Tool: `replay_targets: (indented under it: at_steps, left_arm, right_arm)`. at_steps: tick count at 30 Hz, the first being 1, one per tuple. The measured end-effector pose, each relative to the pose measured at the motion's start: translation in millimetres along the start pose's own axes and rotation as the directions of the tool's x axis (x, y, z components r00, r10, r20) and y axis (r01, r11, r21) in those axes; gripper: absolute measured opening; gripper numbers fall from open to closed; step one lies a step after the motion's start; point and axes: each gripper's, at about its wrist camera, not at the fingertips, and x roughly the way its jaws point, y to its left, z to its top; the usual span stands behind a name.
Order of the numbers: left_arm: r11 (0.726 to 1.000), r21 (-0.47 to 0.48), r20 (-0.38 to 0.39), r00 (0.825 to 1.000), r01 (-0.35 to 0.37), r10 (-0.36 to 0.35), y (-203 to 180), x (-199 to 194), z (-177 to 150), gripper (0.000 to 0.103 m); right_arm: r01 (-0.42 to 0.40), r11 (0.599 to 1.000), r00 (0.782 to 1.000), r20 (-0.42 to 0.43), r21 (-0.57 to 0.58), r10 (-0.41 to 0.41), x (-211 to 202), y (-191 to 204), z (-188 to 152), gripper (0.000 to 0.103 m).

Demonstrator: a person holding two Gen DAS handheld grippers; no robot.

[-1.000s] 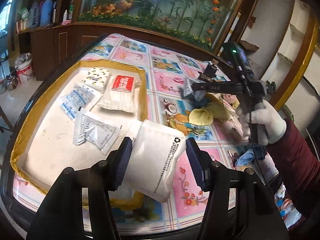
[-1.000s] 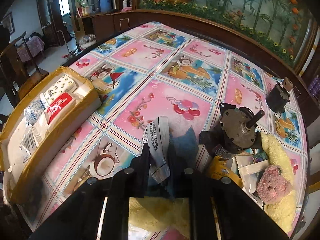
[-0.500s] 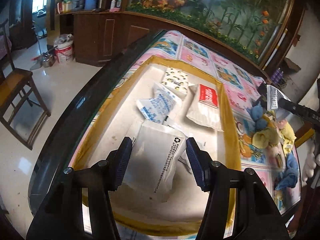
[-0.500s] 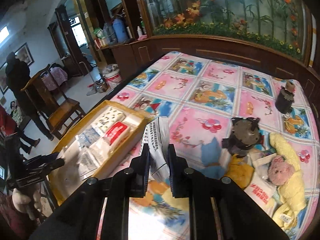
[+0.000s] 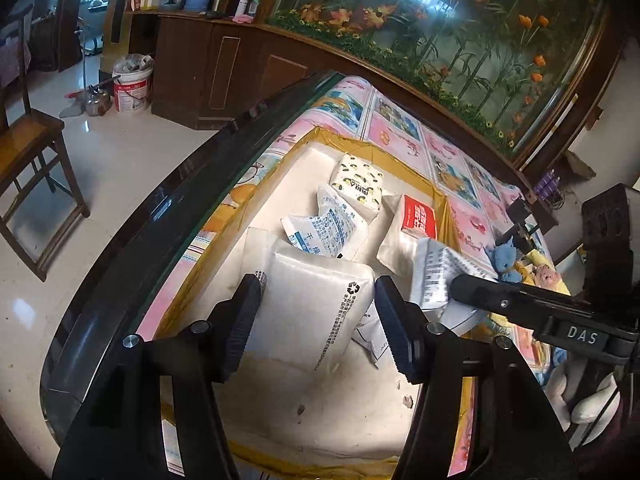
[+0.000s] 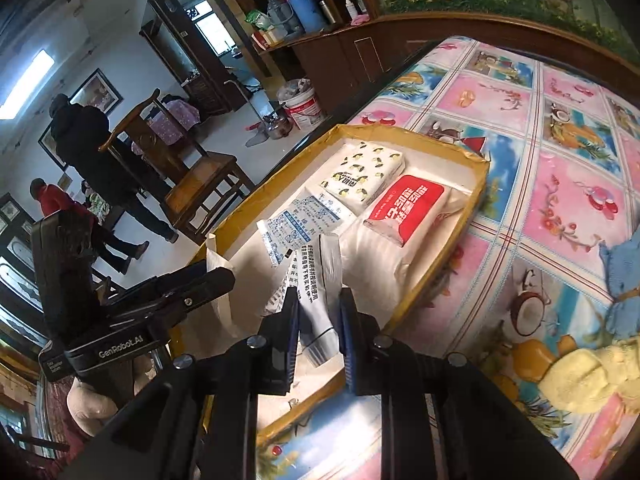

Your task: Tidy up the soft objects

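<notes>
Left gripper (image 5: pixel 316 304) over the tray (image 5: pixel 441 216), fingers clamped on a white pack (image 5: pixel 312 312); its lower end hidden behind them. Right gripper (image 6: pixel 319 320) pinches a printed sachet (image 6: pixel 316 280) above the tray's near corner; small print unreadable. Sachet's bottom edge cut off by the fingers.

Both wrist views close above shared tray (image 5: pixel 224 256) (image 6: pixel 476 184), facing from opposite sides.

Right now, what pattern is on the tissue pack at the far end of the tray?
White with little yellow lemons and green leaves; clearest in the right wrist view.
</notes>
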Motion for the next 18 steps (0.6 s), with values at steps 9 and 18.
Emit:
replay_targets:
  at_steps: [9,18]
  left_arm:
    - [1.0,0.009,-0.003,1.0,-0.008,0.008,-5.9,-7.6,0.4,0.061]
    - [0.99,0.138,-0.016,0.999,0.043,-0.041,-57.0,-22.8,-12.3,0.061]
  right_arm:
    - [-0.002,0.998,0.999,0.046,0.063,-0.001,-20.1,-15.5,-0.5,0.024]
    - [0.133,0.978,0.965,0.204,0.161,-0.165,-132.8,-84.1,-30.7,0.024]
